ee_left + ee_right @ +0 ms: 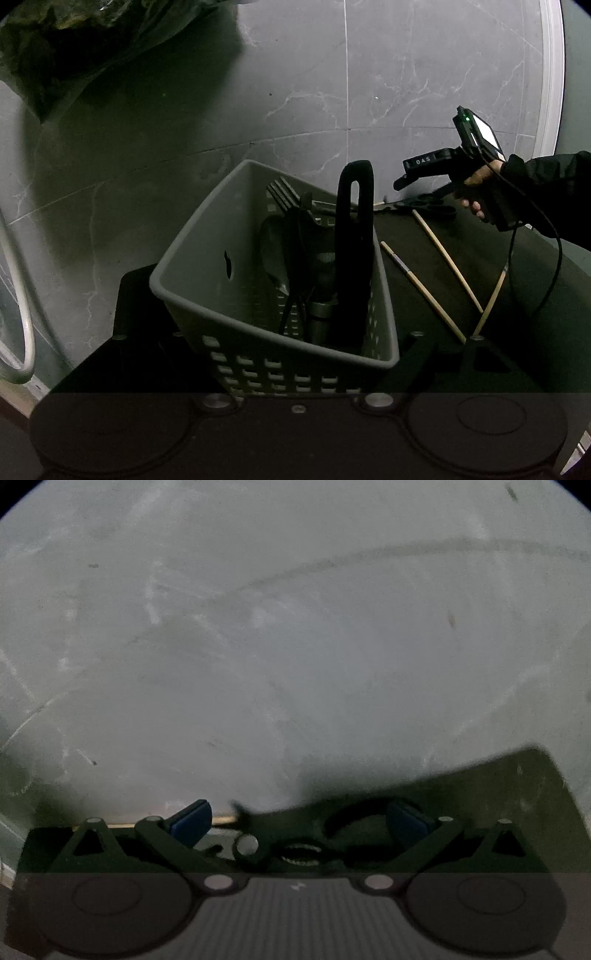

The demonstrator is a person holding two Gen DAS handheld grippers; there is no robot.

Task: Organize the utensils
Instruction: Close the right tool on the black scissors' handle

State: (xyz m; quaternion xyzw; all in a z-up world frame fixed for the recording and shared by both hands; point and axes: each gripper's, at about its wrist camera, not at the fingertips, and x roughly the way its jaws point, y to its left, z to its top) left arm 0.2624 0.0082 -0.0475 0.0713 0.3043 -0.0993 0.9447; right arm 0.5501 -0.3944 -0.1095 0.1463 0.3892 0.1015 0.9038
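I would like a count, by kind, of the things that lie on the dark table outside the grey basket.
Wooden chopsticks: 3 in plain view
Black scissors: 1
Total: 4
A pale tip behind the basket may be a fourth chopstick; I cannot tell.

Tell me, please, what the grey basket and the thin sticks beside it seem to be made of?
Basket: likely moulded plastic, matt grey, with smooth thin walls and punched slots. Sticks: probably wood or bamboo, pale tan and unglossy; one shows a darker band, material unclear.
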